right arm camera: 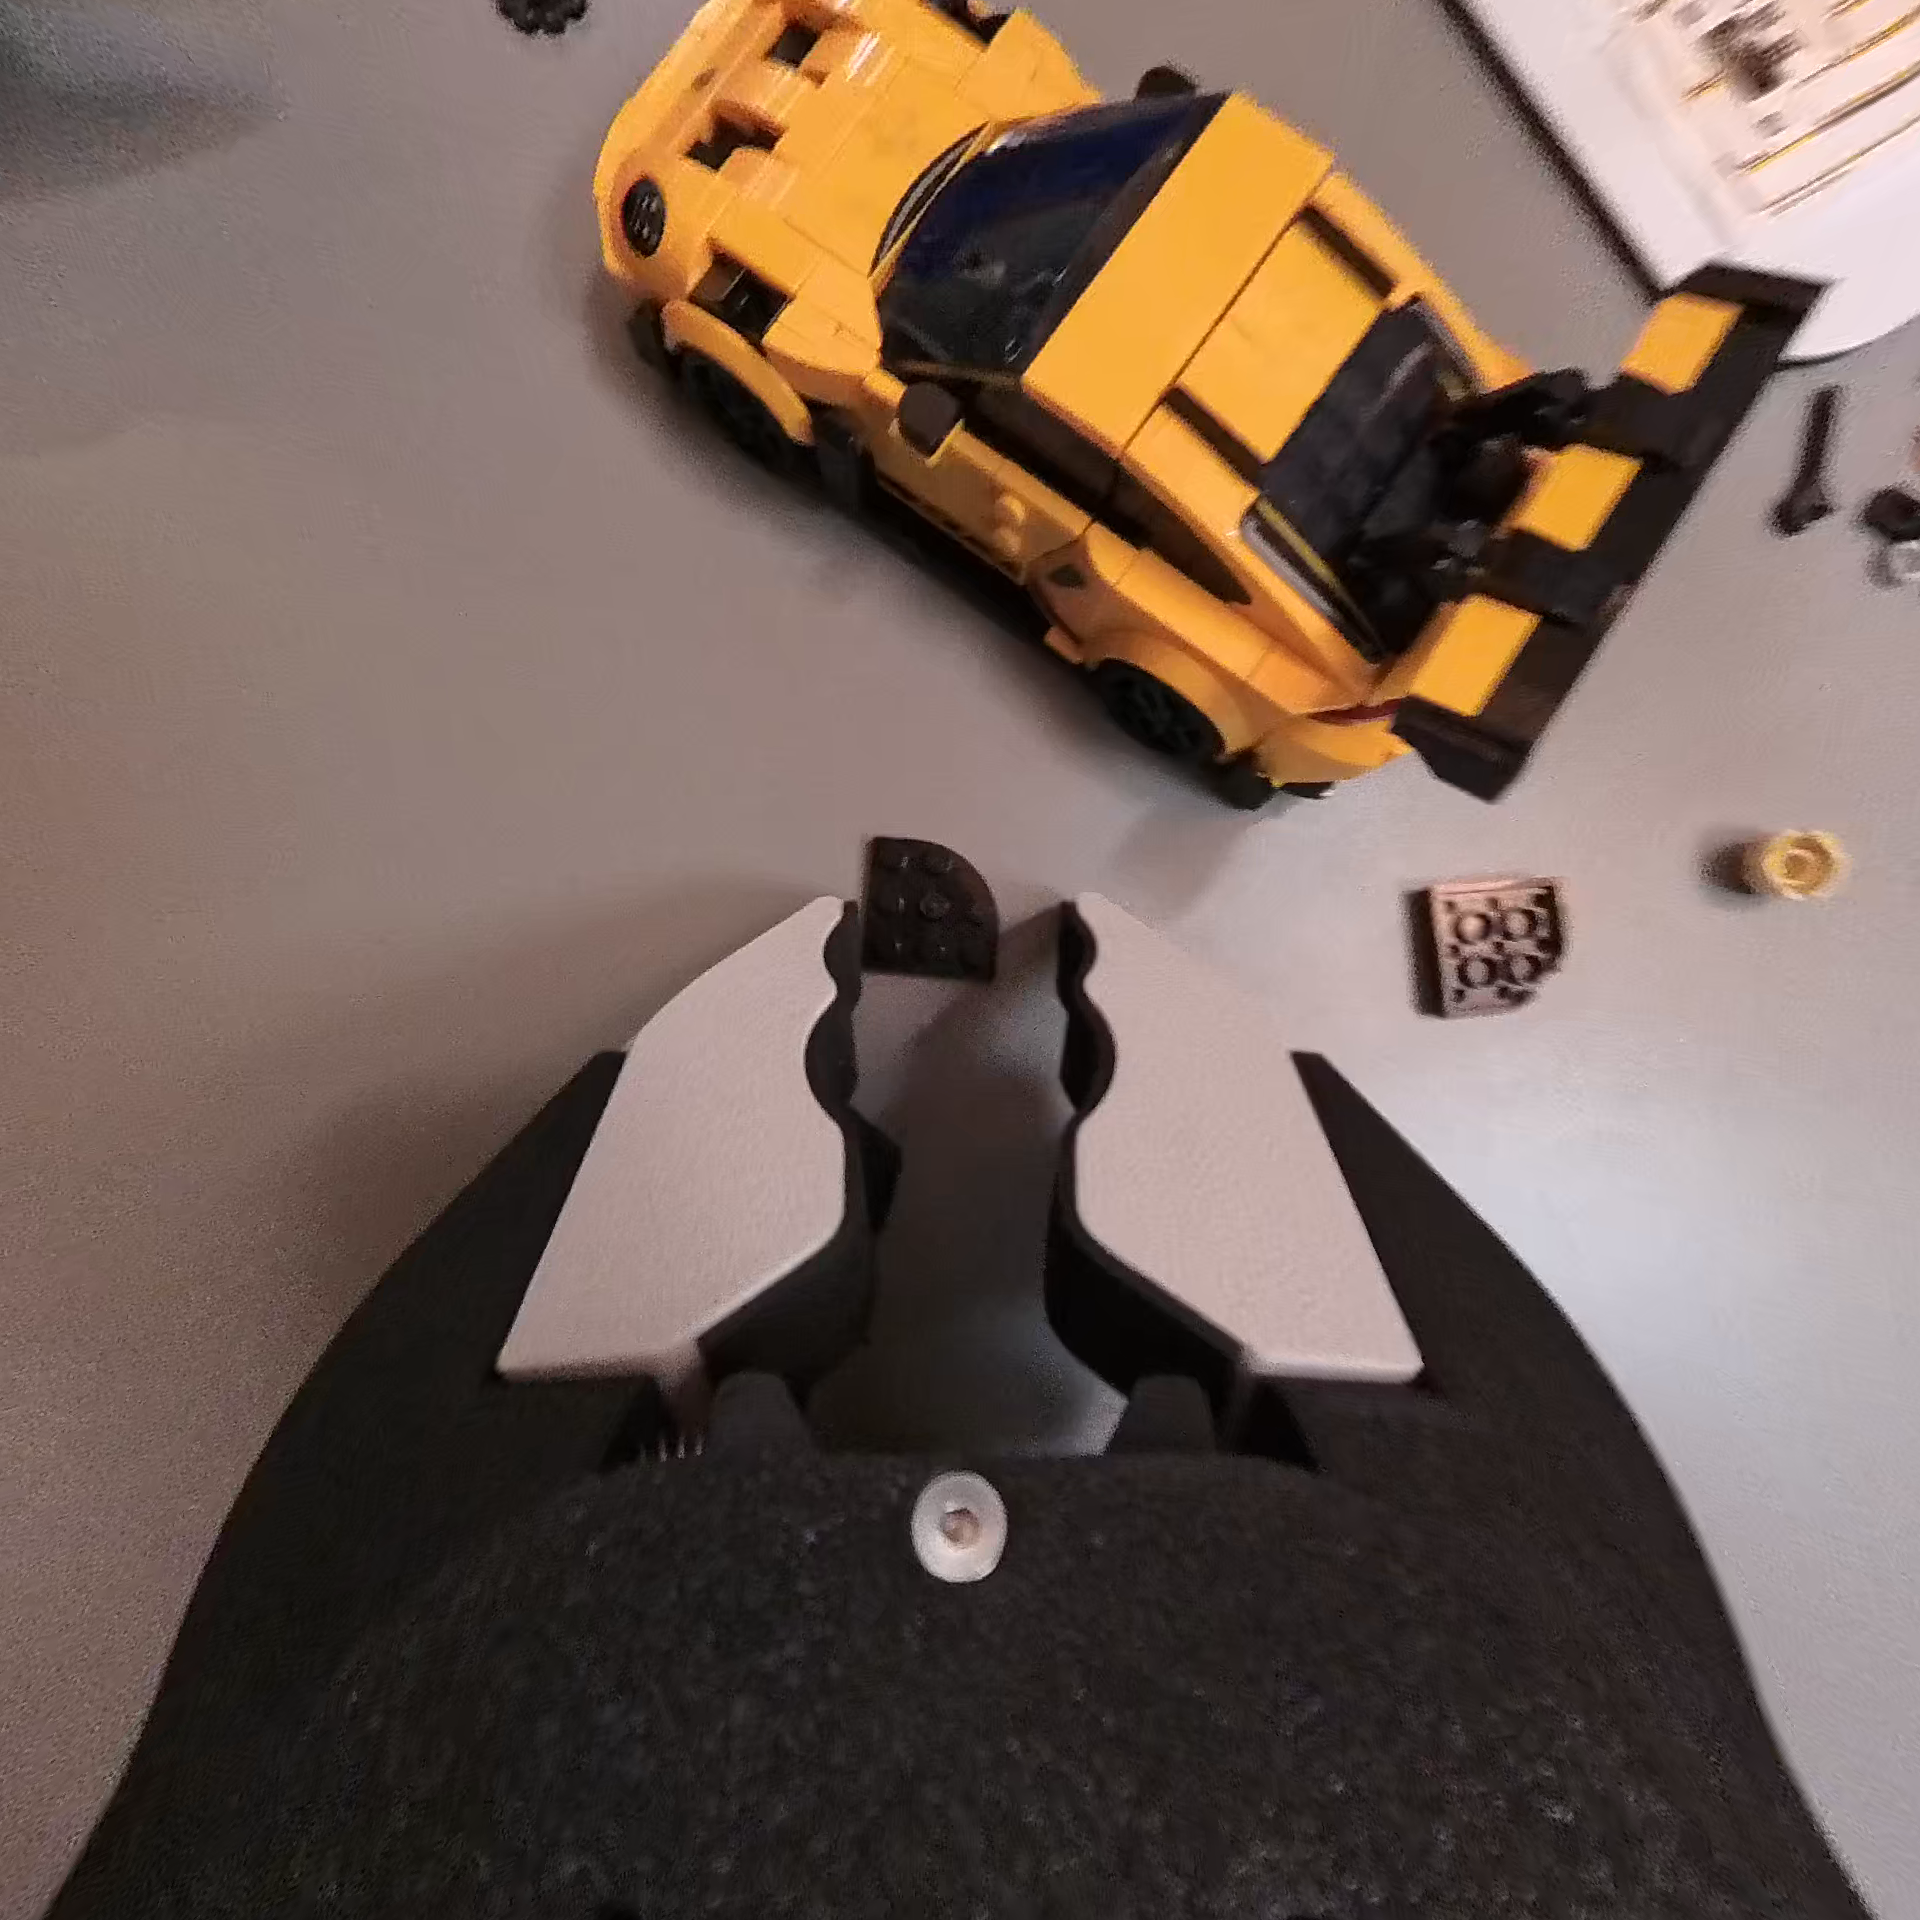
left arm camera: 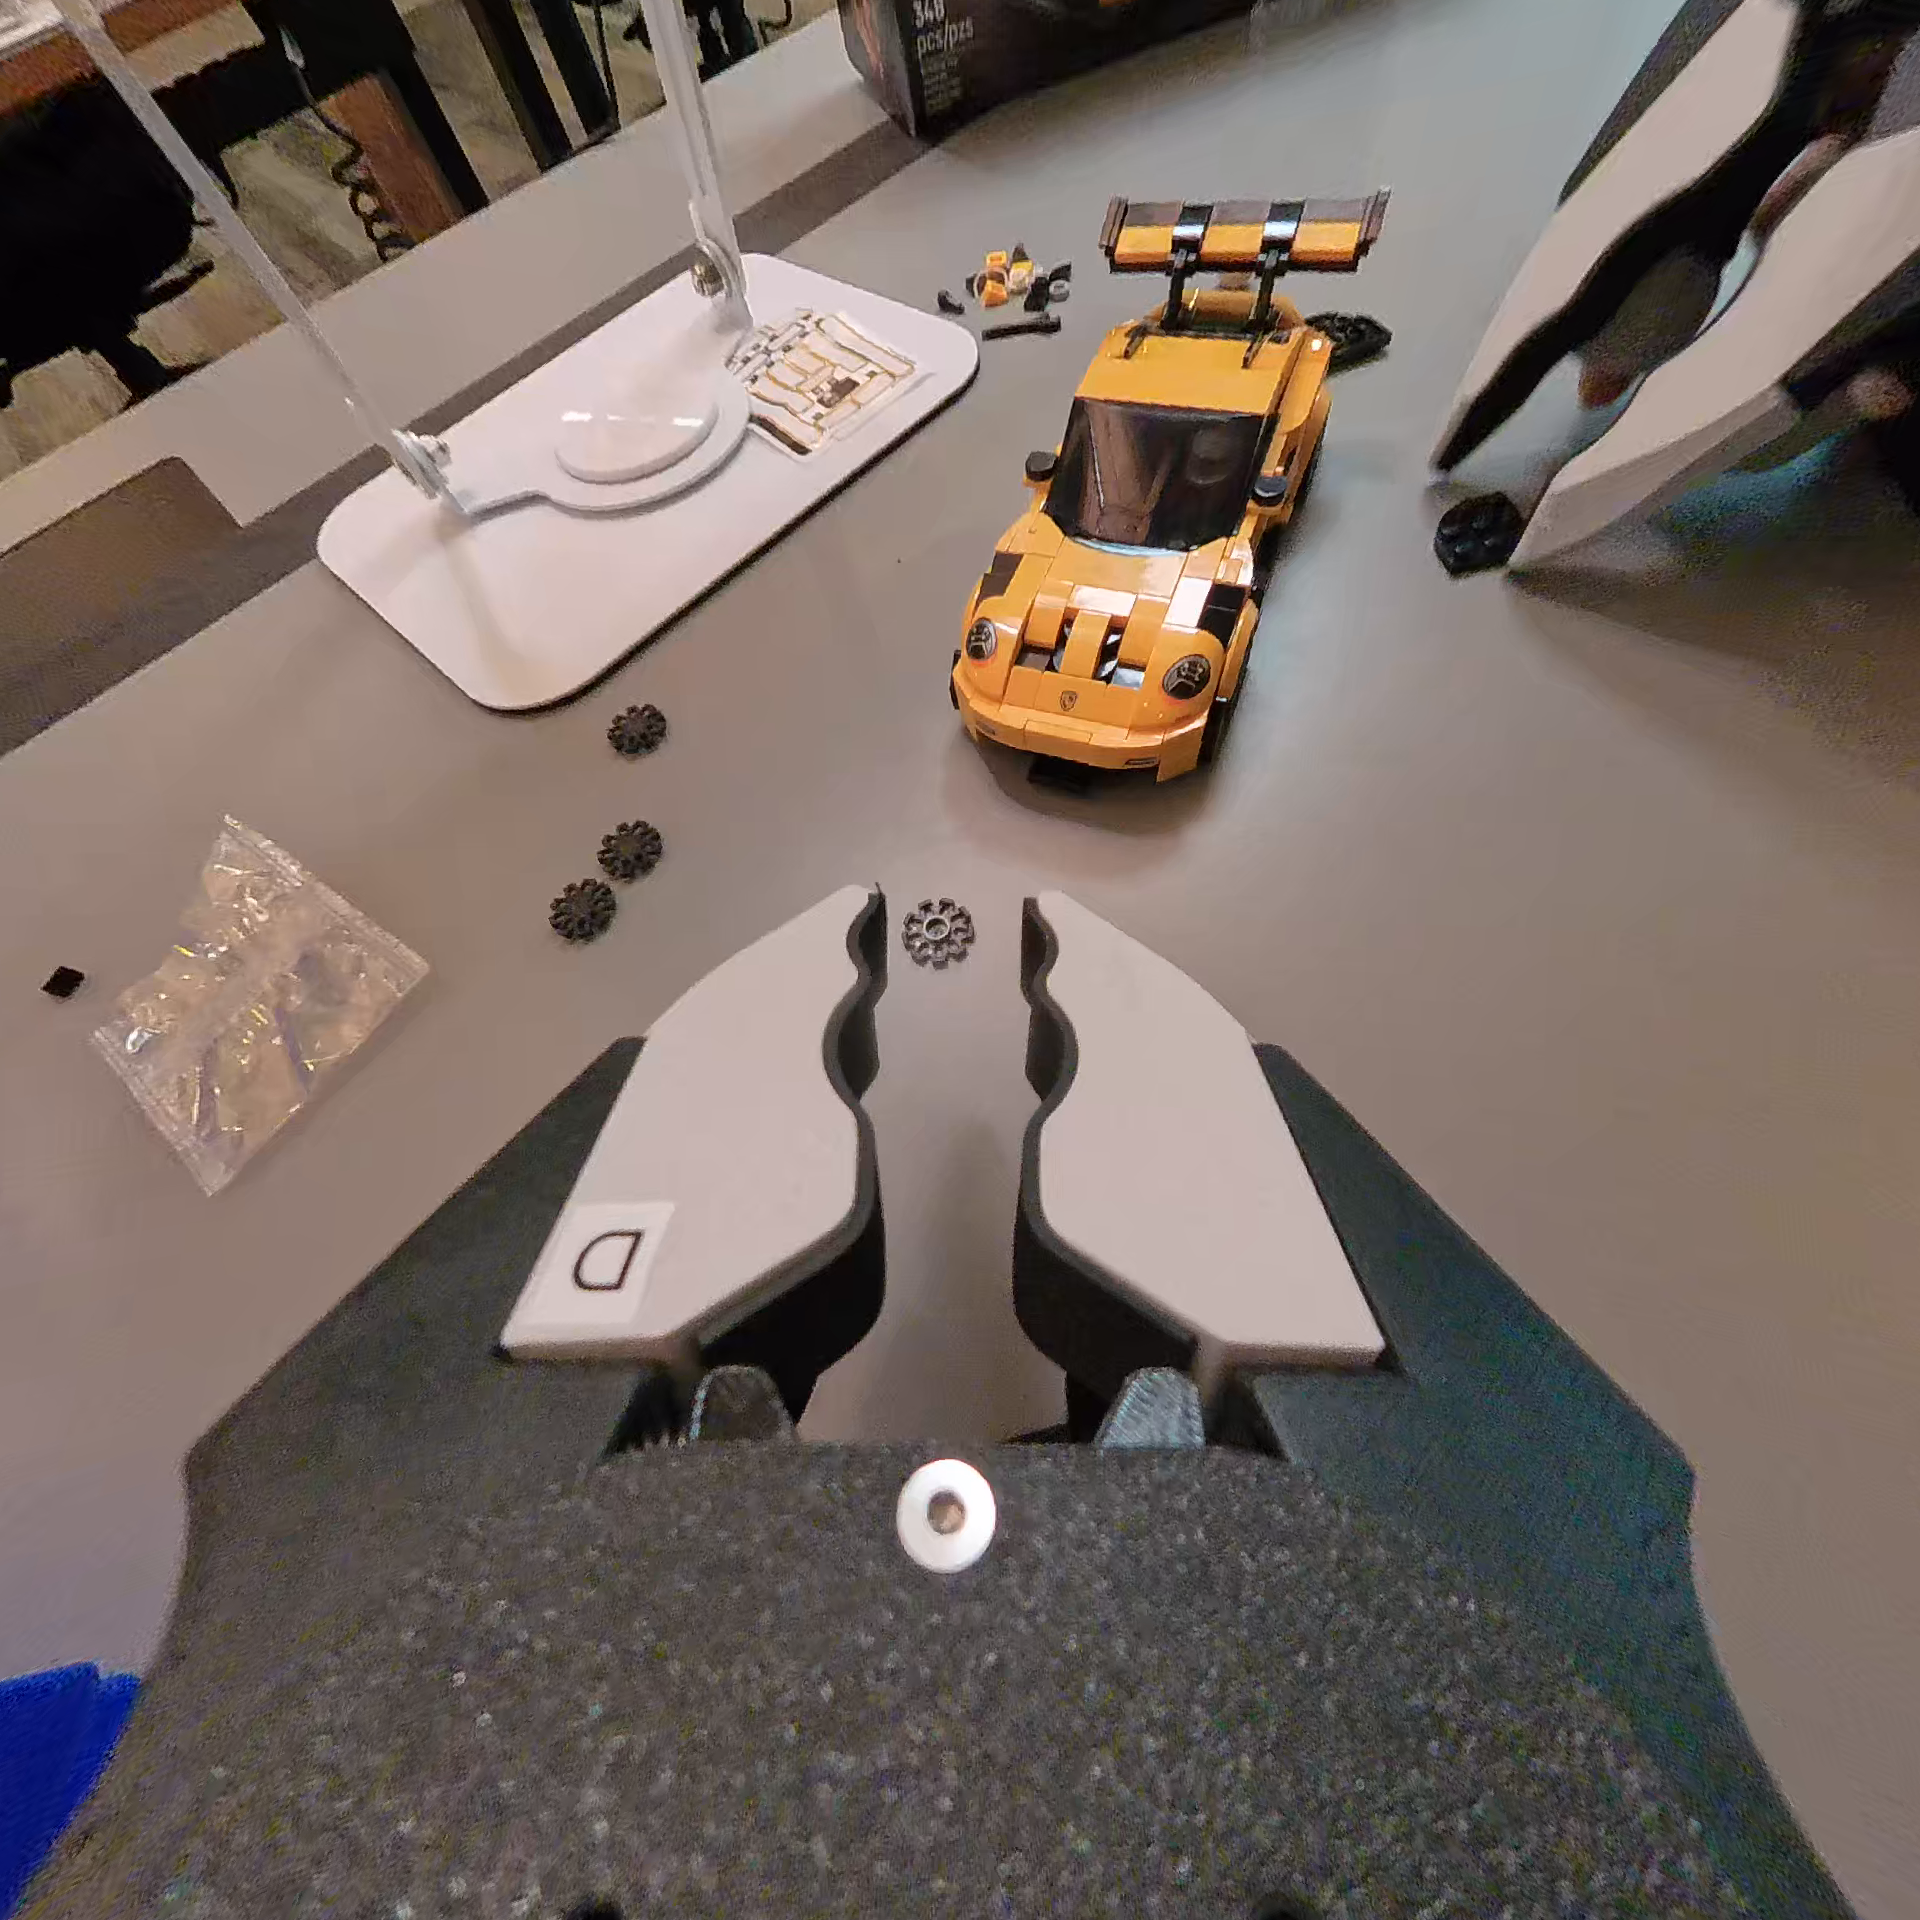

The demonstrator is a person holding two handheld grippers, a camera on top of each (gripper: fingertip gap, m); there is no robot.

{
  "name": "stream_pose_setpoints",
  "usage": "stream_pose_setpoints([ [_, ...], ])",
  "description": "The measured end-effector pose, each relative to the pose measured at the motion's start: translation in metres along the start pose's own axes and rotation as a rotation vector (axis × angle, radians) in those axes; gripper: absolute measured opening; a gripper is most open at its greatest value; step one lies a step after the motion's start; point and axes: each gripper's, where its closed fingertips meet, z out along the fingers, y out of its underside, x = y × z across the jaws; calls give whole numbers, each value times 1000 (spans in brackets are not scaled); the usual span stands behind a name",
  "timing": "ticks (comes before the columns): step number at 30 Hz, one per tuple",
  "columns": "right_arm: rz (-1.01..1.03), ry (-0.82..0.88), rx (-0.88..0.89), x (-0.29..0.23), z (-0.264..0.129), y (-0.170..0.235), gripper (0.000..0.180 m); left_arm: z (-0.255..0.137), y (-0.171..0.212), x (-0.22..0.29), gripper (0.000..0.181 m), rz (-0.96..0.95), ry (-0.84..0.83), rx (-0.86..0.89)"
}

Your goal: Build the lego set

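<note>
While I look down the left wrist view, my left gripper sits low over the grey table with its jaws parted a moderate way and nothing held. A small black spoked rim insert lies flat right between the fingertips, a little nearer the left finger, clear of both. It is round, so no long axis matters; I judge that a straight closing pinch would catch it across its width. Three more spoked inserts trail off to the left toward the white stand base, beside a clear plastic bag. The yellow car stands well ahead and slightly right, nose pointing back at me. My right gripper shows at the far right, tips down by a black wheel piece.

Through the right wrist view, which is somewhat blurred, the right gripper is also partly spread. A black rounded-corner plate sits between its tips, close against the left finger, with a gap to the right one; whether it is gripped or only lying on the table I cannot tell. The car lies ahead, running diagonally, wing to the right. A brown studded plate and a small yellow round piece rest off to the right.
</note>
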Motion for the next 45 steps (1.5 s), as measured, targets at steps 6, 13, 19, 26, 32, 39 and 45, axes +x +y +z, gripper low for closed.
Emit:
stream_pose_setpoints([
  [6, -18, 54, 4, 22, -10, 6, 23, -6, -3, -1, 24, -30, 14, 42],
  [13, 69, 114, 11, 66, -34, 27, 23, -2, -18, 12, 36, 25, 79, 76],
  [19, -52, 25, -30, 43, -23, 31, 23, 44, -56, 35, 64, 190, 238, -75],
  [26, -68, 31, 66, 43, -25, 26, 38, 126, -63, 61, 93, 323, 318, -350],
  [32, -46, 44, 215, 45, -44, 20, 37, 148, -51, 66, 78, 341, 353, -543],
  [39, -39, 28, 305, 42, -53, 11, 37, 143, -52, 66, 68, 305, 398, -540],
  [45, -74, 34, 289, 38, -49, 11, 37, 137, -52, 65, 68, 311, 430, -507],
])
